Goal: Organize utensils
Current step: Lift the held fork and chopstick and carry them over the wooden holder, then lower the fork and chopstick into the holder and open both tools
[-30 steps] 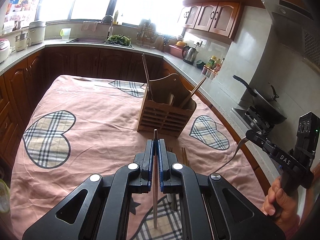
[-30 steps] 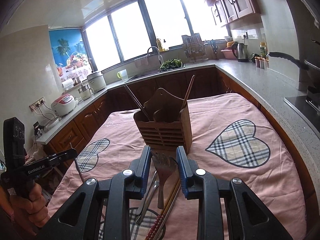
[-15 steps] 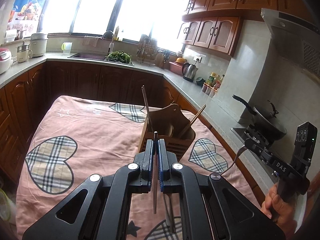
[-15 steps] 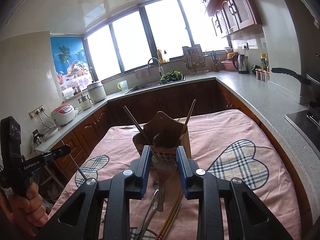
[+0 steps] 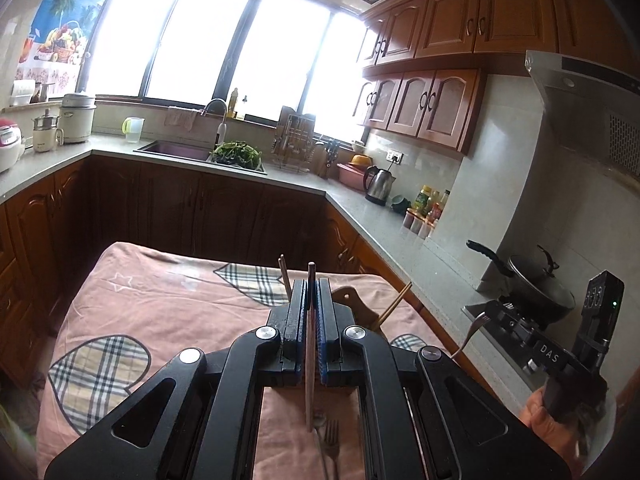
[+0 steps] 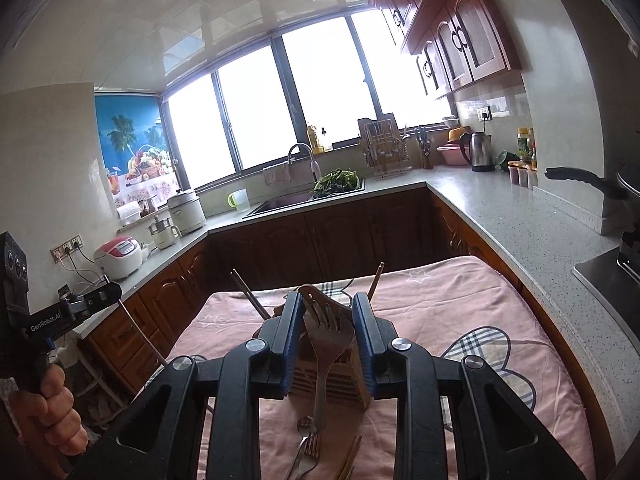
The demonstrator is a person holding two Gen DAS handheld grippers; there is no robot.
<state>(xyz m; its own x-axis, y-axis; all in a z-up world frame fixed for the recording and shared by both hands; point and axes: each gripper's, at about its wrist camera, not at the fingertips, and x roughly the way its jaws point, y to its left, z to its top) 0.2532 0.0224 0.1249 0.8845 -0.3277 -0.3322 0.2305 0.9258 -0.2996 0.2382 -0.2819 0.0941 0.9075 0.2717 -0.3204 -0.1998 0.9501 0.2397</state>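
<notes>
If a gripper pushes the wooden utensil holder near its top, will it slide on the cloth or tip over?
The wooden utensil holder looks tall for its base, so a high push would probably tip it. The pink tablecloth is soft and may bunch rather than let it slide. The chopsticks leaning out of it would likely shift or fall out.

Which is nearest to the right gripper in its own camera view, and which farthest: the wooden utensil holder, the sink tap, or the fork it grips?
1. Fork, in the right gripper.
2. Wooden utensil holder, just behind, on the table.
3. Sink tap, far back under the window.
</notes>
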